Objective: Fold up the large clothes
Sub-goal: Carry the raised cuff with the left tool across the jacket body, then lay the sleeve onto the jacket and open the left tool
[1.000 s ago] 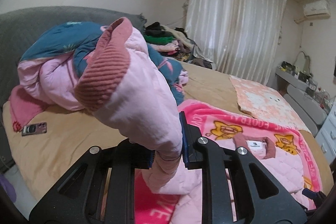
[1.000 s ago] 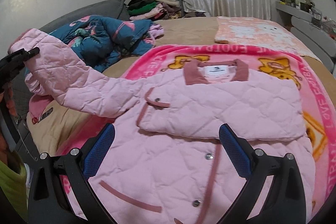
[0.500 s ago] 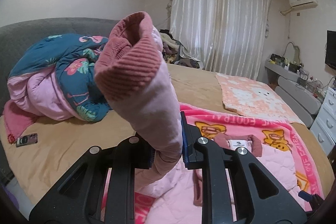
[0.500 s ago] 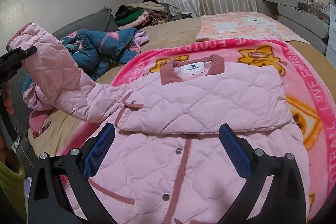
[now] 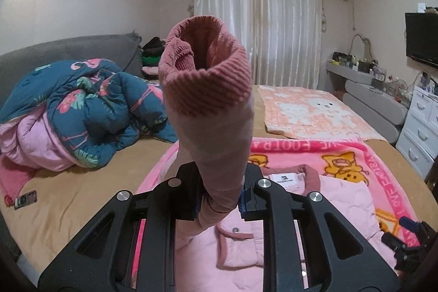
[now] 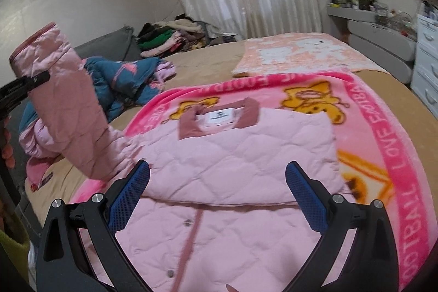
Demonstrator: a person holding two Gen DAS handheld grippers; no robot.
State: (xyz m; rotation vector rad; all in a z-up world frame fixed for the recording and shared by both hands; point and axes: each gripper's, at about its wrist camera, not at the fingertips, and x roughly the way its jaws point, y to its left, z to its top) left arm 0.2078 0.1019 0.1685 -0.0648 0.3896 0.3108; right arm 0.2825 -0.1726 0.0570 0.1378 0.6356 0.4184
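A: why's the left gripper (image 5: 220, 197) clamped on the pink quilted jacket's (image 6: 241, 155) sleeve (image 5: 216, 138), lifted?

B: probably to fold it across; jacket's on the pink cartoon blanket (image 6: 383, 144), near bed edge. right gripper (image 6: 217, 196) hovers wide open, empty

One pink quilted jacket (image 6: 235, 155) lies on one pink cartoon blanket (image 6: 388, 144), with one peach towel (image 6: 301, 51) farther off. To the left sit one teal flamingo quilt (image 5: 90, 106) and one phone (image 5: 26, 199). Two grippers show: left gripper (image 5: 220, 199), right gripper (image 6: 217, 199).
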